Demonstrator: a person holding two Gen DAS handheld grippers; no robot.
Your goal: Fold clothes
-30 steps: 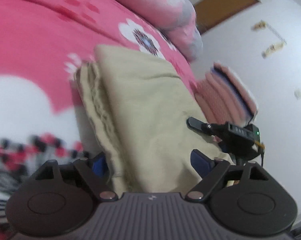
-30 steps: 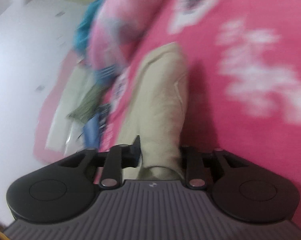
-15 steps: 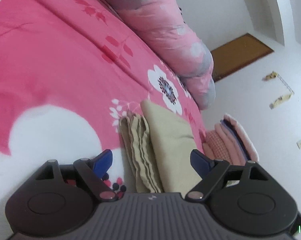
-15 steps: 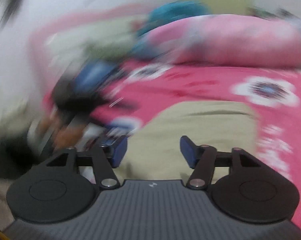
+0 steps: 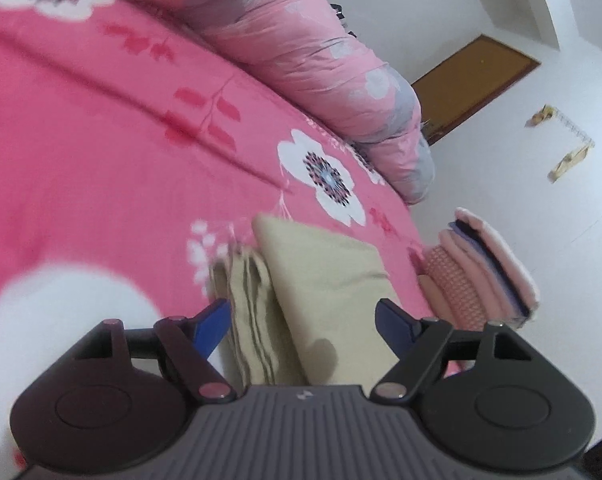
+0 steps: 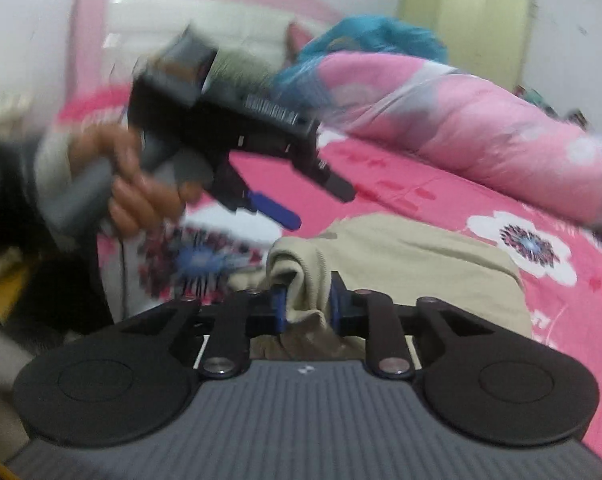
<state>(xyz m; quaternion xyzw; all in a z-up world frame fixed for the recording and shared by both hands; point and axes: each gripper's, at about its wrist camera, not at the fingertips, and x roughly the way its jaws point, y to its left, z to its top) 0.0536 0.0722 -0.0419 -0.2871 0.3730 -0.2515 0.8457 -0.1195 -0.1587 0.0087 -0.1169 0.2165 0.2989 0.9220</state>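
A folded beige garment (image 5: 325, 280) lies on the pink flowered bed sheet (image 5: 101, 168). My left gripper (image 5: 305, 320) hovers above its near end with blue pads wide apart; its jaws are closing a little and nothing is pressed between them. In the right wrist view the beige garment (image 6: 413, 256) lies just ahead. My right gripper (image 6: 307, 304) is closing, and its pads pinch a bunched fold at the garment's near edge. The left gripper (image 6: 321, 204) shows there too, held in a hand (image 6: 133, 196) above the sheet.
A stack of folded pink clothes (image 5: 481, 272) sits at the bed's edge, right of the beige garment. A rolled pink quilt (image 5: 321, 60) lies along the far side, with a blue cloth (image 6: 373, 36) behind it. White walls and a brown door (image 5: 477, 80) lie beyond.
The left gripper has drawn back and risen off the garment. The right gripper has rolled to level, opened, then closed on a fold at the garment's edge.
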